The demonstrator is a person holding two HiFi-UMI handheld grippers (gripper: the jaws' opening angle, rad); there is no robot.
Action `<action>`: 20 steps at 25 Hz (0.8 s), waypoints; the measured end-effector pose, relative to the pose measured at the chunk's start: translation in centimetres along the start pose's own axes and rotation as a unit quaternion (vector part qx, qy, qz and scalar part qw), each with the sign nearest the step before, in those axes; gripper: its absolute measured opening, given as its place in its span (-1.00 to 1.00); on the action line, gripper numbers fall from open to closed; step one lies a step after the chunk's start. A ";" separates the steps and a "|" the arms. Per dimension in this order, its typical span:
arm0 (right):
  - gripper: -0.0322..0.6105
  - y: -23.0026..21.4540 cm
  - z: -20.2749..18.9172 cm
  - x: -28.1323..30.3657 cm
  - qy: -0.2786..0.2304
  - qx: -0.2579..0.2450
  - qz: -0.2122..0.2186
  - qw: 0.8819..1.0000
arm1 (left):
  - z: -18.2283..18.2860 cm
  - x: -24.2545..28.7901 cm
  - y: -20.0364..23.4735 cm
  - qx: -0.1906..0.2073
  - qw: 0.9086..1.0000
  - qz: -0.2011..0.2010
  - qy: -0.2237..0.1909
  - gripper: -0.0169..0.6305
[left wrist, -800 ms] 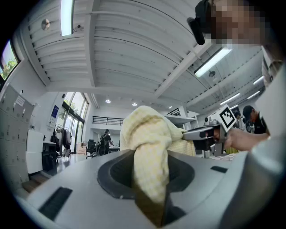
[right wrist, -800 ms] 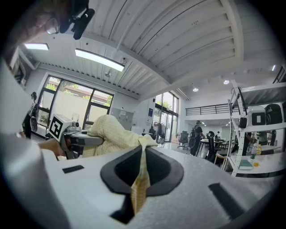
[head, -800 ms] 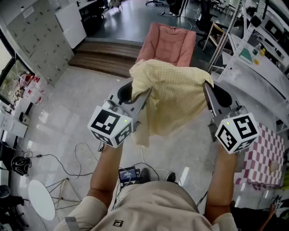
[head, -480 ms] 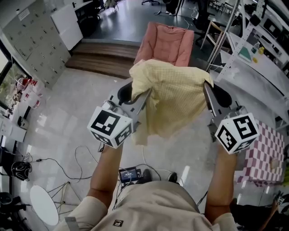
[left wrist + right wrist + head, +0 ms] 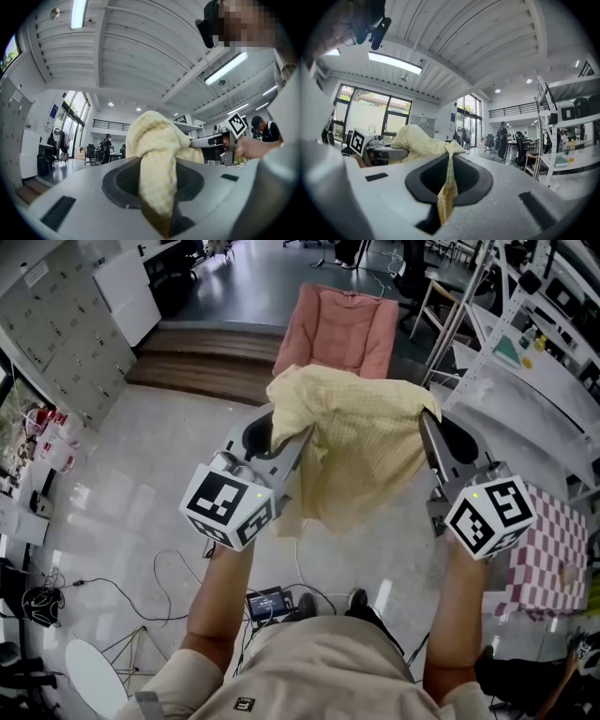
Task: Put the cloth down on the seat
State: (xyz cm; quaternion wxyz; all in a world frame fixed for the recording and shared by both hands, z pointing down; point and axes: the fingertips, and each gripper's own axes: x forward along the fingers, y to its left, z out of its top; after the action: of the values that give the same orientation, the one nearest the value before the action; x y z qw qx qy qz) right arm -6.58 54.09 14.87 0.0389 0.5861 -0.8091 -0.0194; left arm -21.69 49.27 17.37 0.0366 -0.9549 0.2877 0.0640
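Yellow cloth [image 5: 361, 442]: top corners clamped in left gripper [image 5: 302, 435] and right gripper [image 5: 427, 424]; lower edge hangs free. Pink seat [image 5: 342, 329] ahead, floor [image 5: 159, 474] between.

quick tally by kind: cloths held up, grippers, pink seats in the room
yellow cloth: 1
grippers, the left gripper and the right gripper, both shut on the cloth: 2
pink seat: 1
total: 4

left gripper [image 5: 298, 437]: clamped on cloth [image 5: 361, 451], near level | right gripper [image 5: 427, 427]: clamped on cloth, level | forearms [image 5: 220, 601]: extended forward
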 end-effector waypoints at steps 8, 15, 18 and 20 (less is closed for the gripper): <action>-0.89 -1.6 0.3 2.6 -0.008 0.009 0.014 1.000 | -0.3 1.8 1.8 0.000 1.000 0.011 0.002 -0.60; -0.89 -5.3 -0.4 5.8 -0.019 0.016 0.042 0.999 | -1.1 5.0 2.8 0.014 0.999 0.035 0.011 -0.60; -0.89 -7.2 -0.9 7.5 -0.021 0.018 0.058 0.998 | -1.7 7.0 3.5 0.018 0.998 0.050 0.017 -0.60; -0.89 -8.9 -1.1 8.6 -0.022 0.019 0.068 0.997 | -1.9 8.7 3.9 0.022 0.998 0.060 0.018 -0.60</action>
State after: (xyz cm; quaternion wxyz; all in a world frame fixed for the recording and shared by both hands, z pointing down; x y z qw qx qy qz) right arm -0.73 43.21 15.59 0.0110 0.5295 -0.8481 -0.0145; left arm -16.49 41.09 17.88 0.0487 -0.9359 0.3463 0.0421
